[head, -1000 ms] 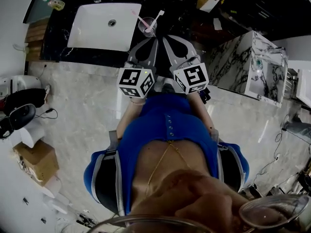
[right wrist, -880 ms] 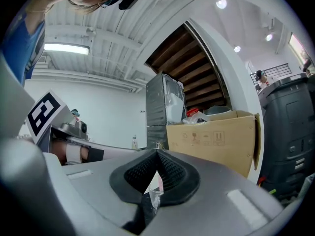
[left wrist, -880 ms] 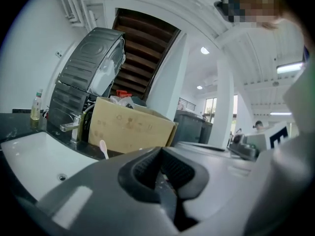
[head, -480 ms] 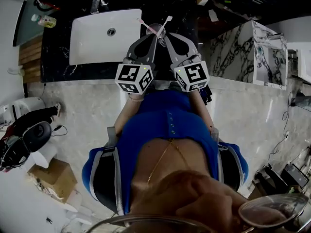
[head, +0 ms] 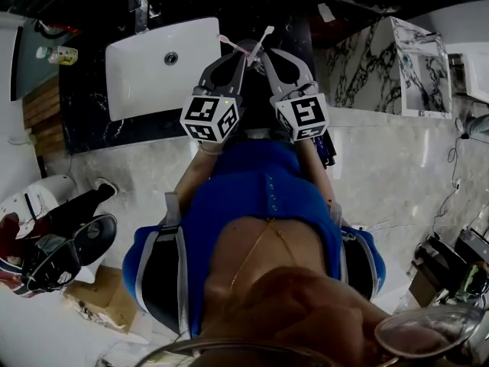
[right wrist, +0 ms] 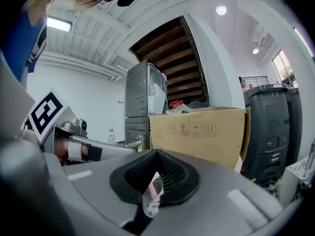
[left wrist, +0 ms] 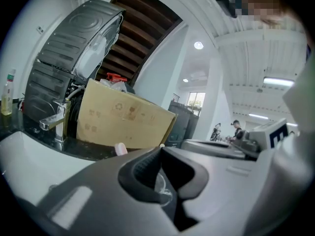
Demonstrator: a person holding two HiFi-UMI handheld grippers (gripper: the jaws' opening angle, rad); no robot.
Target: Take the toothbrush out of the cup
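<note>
In the head view a clear cup stands on the black counter just right of the sink. A pink toothbrush and a white toothbrush stick out of it. My left gripper and right gripper point at the cup side by side, their tips at its near rim. Both are shut with nothing between the pads. The left gripper view shows the left gripper with the cup behind its jaws and the pink brush head above. In the right gripper view the cup shows behind the right gripper.
A white sink basin with a faucet lies left of the cup. A cardboard box stands behind the counter. A marble-patterned block is at the right. A small bottle sits at the far left.
Both grippers have moved forward toward the cup, side by side; their tips now reach its near rim. Both stayed shut.
</note>
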